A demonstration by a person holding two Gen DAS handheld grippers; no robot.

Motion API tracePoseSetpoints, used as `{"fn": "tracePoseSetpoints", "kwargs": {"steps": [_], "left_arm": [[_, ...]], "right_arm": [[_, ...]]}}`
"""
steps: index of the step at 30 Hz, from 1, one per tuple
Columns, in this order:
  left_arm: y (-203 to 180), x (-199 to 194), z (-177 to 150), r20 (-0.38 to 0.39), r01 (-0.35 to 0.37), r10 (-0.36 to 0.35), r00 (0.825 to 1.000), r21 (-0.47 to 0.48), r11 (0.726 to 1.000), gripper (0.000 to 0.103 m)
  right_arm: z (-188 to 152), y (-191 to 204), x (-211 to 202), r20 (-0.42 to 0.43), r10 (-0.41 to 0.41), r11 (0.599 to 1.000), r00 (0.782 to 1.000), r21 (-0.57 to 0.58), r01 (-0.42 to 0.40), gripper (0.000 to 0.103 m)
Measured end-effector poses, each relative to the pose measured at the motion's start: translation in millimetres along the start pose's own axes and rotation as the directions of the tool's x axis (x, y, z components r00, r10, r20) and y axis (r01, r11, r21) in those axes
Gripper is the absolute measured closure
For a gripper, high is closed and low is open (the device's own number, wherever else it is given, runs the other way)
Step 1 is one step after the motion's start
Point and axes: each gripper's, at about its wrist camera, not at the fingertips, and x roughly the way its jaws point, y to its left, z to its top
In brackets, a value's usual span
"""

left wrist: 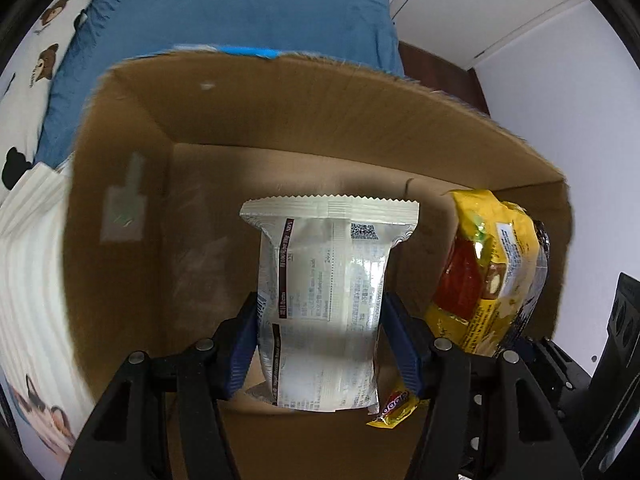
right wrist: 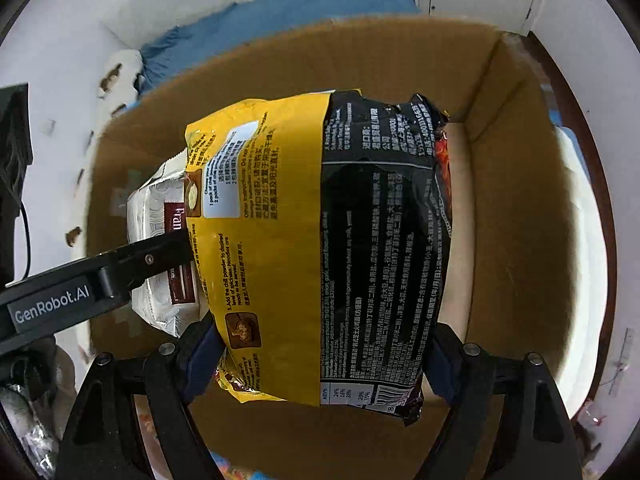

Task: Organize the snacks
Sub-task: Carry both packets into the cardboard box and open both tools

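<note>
Big brown cardboard box (left wrist: 280, 120) fills both views, open side facing the cameras, blue bedding (left wrist: 240, 8) behind it. Right gripper (right wrist: 320, 356) has its jaws spread wide and clamped on the yellow-and-black noodle pack (right wrist: 320, 240), blue pads pressing its two sides, the pack held up in the box mouth and covering most of the interior. Left gripper (left wrist: 320, 344), jaws narrower, pinches the silver snack packet (left wrist: 324, 300) between its blue pads inside the box, just beside the noodle pack, with a small yellow wrapper (left wrist: 394, 408) touching the packet's lower corner.
</note>
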Motion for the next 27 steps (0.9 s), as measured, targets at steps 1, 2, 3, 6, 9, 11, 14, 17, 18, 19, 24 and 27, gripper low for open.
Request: {"fn": "tracePoseSetpoints", "kwargs": {"steps": [1,2,3,6,9,11,14,17,18,19,24,27], "left_arm": [[0,6,5,-0.009,-0.004,0.004,1.000,0.002,1.000,0.046],[0,9,8,-0.014,-0.005,0.005,1.000,0.004,1.000,0.046],[-1,12,11,-0.019,-0.004,0.005,1.000,0.005,1.000,0.046],[-3,22,18,-0.038,-0.016,0.017,0.999,0.023,1.000,0.045],[-6,26,19,-0.047,-0.028,0.030,0.998,0.041,0.999,0.044],[-7,25,19,-0.030,-0.053,0.055,0.998,0.052,0.997,0.044],[-7,18,22,0.001,-0.071,0.071,0.997,0.064,0.995,0.029],[-7,6,23,0.032,-0.068,0.066,0.997,0.062,0.996,0.009],[-7,2,24,0.043,-0.068,0.066,0.997,0.063,0.996,0.009],[-7,-1,23,0.051,-0.066,0.063,0.997,0.065,0.996,0.008],[-10,-21,7,0.073,-0.056,0.050,0.996,0.076,0.996,0.007],[-20,-35,-9,0.118,-0.074,0.063,0.991,0.092,0.993,0.007]], "right_arm": [[6,-4,8,-0.008,-0.007,1.000,1.000,0.001,0.007,0.017],[13,-7,13,-0.015,-0.012,1.000,1.000,0.003,0.013,0.017],[21,-10,20,-0.025,-0.018,1.000,1.000,0.004,0.018,0.017],[34,-10,32,-0.042,-0.020,1.000,0.999,0.005,0.020,0.017],[45,-12,41,-0.056,-0.032,0.999,0.998,0.000,0.032,0.016],[54,-17,44,-0.068,-0.032,0.999,0.997,0.019,0.033,0.016],[61,-22,48,-0.088,-0.052,0.998,0.995,0.029,0.055,0.013],[76,-27,45,-0.074,-0.073,0.997,0.995,0.033,0.075,0.003],[79,-30,44,-0.068,-0.069,0.997,0.995,0.034,0.071,0.003],[80,-31,41,-0.063,-0.065,0.997,0.996,0.035,0.068,0.003],[53,-29,5,-0.016,-0.074,0.997,0.997,0.016,0.075,0.002],[35,-24,-16,0.030,-0.085,0.996,0.996,0.006,0.085,0.002]]}}
